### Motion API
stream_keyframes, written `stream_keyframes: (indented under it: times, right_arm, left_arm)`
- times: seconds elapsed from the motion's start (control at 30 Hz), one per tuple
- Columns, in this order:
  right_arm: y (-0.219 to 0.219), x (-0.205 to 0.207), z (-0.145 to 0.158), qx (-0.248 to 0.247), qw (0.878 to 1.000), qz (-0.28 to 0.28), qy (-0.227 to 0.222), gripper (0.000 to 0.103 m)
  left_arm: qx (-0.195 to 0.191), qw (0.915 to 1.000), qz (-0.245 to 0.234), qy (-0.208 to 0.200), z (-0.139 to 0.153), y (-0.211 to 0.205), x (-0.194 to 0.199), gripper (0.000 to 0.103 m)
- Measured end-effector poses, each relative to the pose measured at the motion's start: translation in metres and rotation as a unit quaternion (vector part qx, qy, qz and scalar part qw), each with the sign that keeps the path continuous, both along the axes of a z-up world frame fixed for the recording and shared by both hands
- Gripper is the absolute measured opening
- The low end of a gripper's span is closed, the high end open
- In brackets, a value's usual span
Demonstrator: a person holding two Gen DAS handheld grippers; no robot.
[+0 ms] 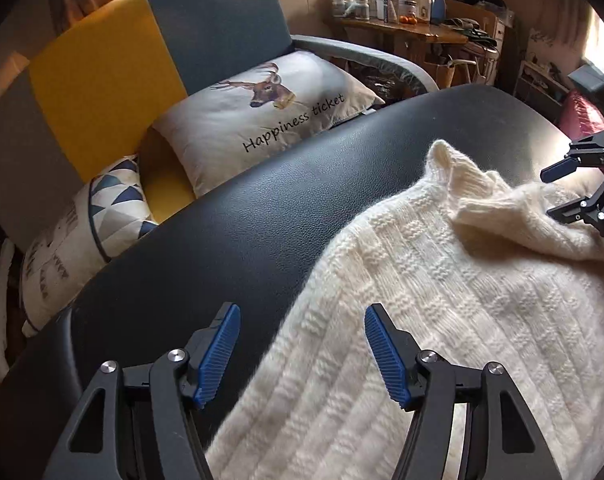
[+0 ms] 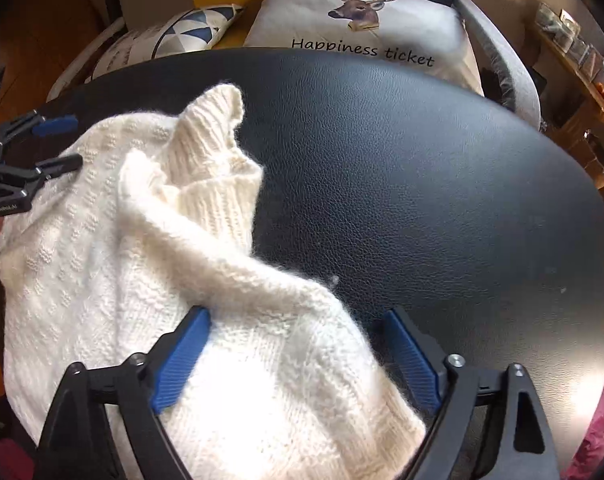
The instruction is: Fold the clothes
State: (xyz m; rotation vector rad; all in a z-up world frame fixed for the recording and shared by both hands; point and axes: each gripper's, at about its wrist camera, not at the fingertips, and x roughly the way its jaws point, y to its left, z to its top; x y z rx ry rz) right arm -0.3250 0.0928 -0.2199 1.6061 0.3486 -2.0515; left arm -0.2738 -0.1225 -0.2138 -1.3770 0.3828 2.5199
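Sweater [image 2: 101,248] hem cut off by frame; left tongs [image 1: 299,354], right tongs [image 2: 297,354] both released.

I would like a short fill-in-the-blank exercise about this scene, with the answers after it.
1. The sweater is ____ in colour.
2. It lies on a ____ round table.
3. The pillow behind the table shows a ____ head.
4. The jaws of the left gripper and the right gripper stand ____.

Answers: white; black; deer; open

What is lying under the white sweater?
The sweater rests on a black leather-look table, bare around it. Whether anything lies beneath the knit cannot be seen. Both grippers, left and right, are open over it.
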Motion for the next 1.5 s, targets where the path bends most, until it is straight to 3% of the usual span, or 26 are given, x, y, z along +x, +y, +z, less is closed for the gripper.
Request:
stream_keyframes:
  times: [0.03,0.1,0.17,0.2,0.23,0.3,0.33,0.37,0.4,0.5,0.67,0.77,0.83,0.97,1.17,1.23,1.37,1.5]
  right_arm:
    - [0.002,0.002,0.0,-0.005,1.0,-0.002,0.002,0.093]
    - [0.004,0.007,0.002,-0.015,1.0,-0.003,0.008,0.077]
    - [0.001,0.018,0.008,-0.019,1.0,0.001,0.024,0.025]
    - [-0.003,0.025,0.012,-0.002,0.999,0.004,0.04,0.016]
    - [-0.007,0.032,0.015,0.014,0.998,0.009,0.057,0.012]
    - [-0.011,0.044,0.023,0.03,0.996,0.014,0.082,0.009]
    - [-0.009,0.047,0.03,0.034,0.995,0.01,0.096,0.007]
    - [-0.005,0.05,0.039,0.035,0.993,0.001,0.111,0.006]
    - [0.0,0.051,0.049,0.036,0.991,-0.009,0.128,0.006]
    - [0.024,0.049,0.071,0.062,0.98,-0.052,0.179,0.006]
    - [0.071,0.02,0.043,0.11,0.972,-0.14,0.151,0.007]
    - [0.079,0.011,0.007,0.122,0.973,-0.162,0.115,0.007]
    - [0.082,0.014,0.003,0.099,0.971,-0.181,0.122,0.01]
    - [0.096,0.015,0.017,0.049,0.968,-0.22,0.112,0.022]
    - [0.084,0.056,0.072,-0.008,0.959,-0.21,0.19,0.025]
    - [0.069,0.078,0.081,-0.046,0.965,-0.181,0.186,0.025]
    - [0.014,0.127,0.079,-0.116,0.978,-0.096,0.144,0.026]
    - [-0.044,0.169,0.06,-0.139,0.985,-0.024,0.1,0.026]
  left_arm:
    - [0.001,1.0,-0.005,-0.005,-0.004,0.001,-0.005,0.067]
    - [0.01,0.9998,-0.006,-0.018,-0.012,0.003,-0.009,0.068]
    - [0.022,0.9994,0.003,-0.025,-0.018,0.003,-0.01,0.068]
    - [0.027,0.9992,0.007,-0.027,-0.02,0.004,-0.009,0.067]
    - [0.033,0.9991,0.01,-0.027,-0.02,0.004,-0.008,0.064]
    - [0.049,0.9985,0.011,-0.024,-0.018,0.005,-0.002,0.037]
    - [0.049,0.9985,0.015,-0.019,-0.016,0.008,0.002,0.031]
    - [0.05,0.9985,0.018,-0.015,-0.015,0.01,0.006,0.019]
    - [0.049,0.9985,0.022,-0.008,-0.013,0.012,0.011,0.015]
    - [0.044,0.998,0.035,0.028,-0.001,0.015,0.029,0.013]
    - [0.05,0.993,0.071,0.081,0.023,-0.002,0.045,0.013]
    - [0.037,0.9956,0.07,0.05,0.009,-0.004,0.035,0.013]
    - [0.032,0.9969,0.07,0.017,-0.006,-0.004,0.026,0.015]
    - [0.087,0.9922,0.089,-0.007,-0.003,-0.016,0.018,0.02]
    - [0.188,0.9709,0.148,0.007,0.034,-0.08,0.034,0.031]
    - [0.209,0.9597,0.188,0.015,0.043,-0.114,0.053,0.033]
    - [0.205,0.9397,0.273,0.012,0.038,-0.182,0.126,0.036]
    - [0.201,0.9123,0.357,0.009,0.034,-0.25,0.199,0.038]
